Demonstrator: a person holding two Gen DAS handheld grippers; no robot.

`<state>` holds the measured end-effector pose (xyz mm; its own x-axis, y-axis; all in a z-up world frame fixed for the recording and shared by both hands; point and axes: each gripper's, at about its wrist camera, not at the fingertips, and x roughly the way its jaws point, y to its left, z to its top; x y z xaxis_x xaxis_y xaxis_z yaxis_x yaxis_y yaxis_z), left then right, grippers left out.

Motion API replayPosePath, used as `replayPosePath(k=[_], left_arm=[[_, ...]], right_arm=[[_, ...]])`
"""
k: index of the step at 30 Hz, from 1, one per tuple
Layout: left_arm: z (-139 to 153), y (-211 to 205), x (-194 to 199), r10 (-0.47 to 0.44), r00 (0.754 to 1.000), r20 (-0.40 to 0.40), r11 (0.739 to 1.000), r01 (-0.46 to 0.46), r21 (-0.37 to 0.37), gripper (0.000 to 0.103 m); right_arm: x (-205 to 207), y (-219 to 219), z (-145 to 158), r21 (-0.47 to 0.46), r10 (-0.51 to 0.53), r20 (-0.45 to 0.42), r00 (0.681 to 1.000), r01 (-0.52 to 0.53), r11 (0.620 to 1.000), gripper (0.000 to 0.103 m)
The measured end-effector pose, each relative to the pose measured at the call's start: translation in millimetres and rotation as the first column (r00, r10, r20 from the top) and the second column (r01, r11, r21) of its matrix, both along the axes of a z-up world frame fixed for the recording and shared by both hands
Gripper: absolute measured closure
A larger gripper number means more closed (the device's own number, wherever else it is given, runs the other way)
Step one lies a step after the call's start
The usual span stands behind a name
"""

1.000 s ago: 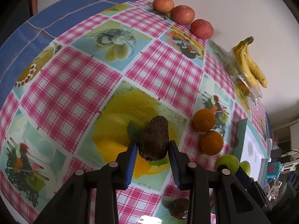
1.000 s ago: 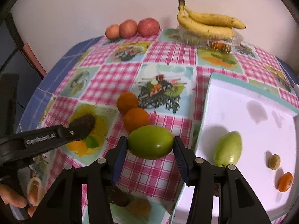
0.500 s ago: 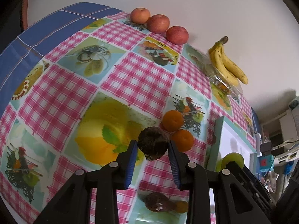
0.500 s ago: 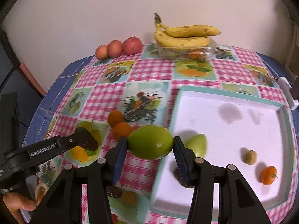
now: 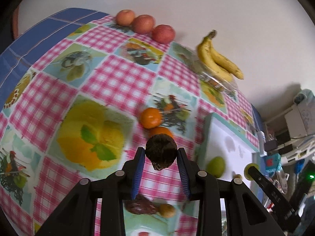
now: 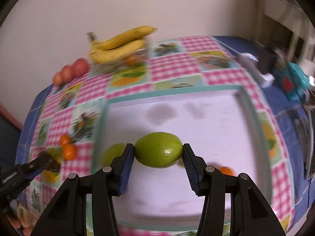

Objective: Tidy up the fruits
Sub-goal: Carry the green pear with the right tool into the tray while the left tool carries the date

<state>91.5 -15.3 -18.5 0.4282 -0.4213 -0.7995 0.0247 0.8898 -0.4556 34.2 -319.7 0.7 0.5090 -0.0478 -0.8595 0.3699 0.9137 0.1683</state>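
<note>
The left gripper (image 5: 161, 155) was clamped on a dark, rough-skinned fruit (image 5: 161, 151), its blue pads pressed against both sides. A second earlier that fruit hung over the yellow lemon picture (image 5: 92, 135) on the tablecloth; now it had moved rightward and sat in front of the two oranges (image 5: 151, 117), closer to the left edge of the white tray (image 5: 232, 137).

The right gripper (image 6: 159, 153) was closed on a green fruit (image 6: 159, 149), held end to end between its pads. A second ago this fruit was above the pink-checked cloth beside the tray's left edge; now it hung over the tray's (image 6: 206, 122) middle. A second green fruit (image 6: 113, 153) lay inside the tray near its left edge, and a small orange fruit (image 6: 226, 170) showed near the tray's front, partly hidden behind the right finger.

At the tabletop's far edge, three red apples (image 5: 144, 24) lay in a row, and a bunch of bananas (image 5: 216, 59) rested on a clear plastic box (image 5: 220, 82), unchanged. Both views were blurred.
</note>
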Motion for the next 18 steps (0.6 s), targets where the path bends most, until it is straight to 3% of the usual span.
replayPosePath(k=[6,18], left_arm=[[17.3,-37.5,1.6,-0.07,0.997,0.039,0.998,0.07,0.003,0.067],[17.0,-132.6,23.2,-0.219,0.974,0.058,0.975,0.216,0.053,0.067]], right_arm=[[-7.7,-38.9,-2.3,0.011,-0.077,-0.004,0.997,0.078,0.997,0.052],[-0.1,-58.4,-17.4,0.062,-0.115,-0.01,0.993,0.116,0.991,0.052]])
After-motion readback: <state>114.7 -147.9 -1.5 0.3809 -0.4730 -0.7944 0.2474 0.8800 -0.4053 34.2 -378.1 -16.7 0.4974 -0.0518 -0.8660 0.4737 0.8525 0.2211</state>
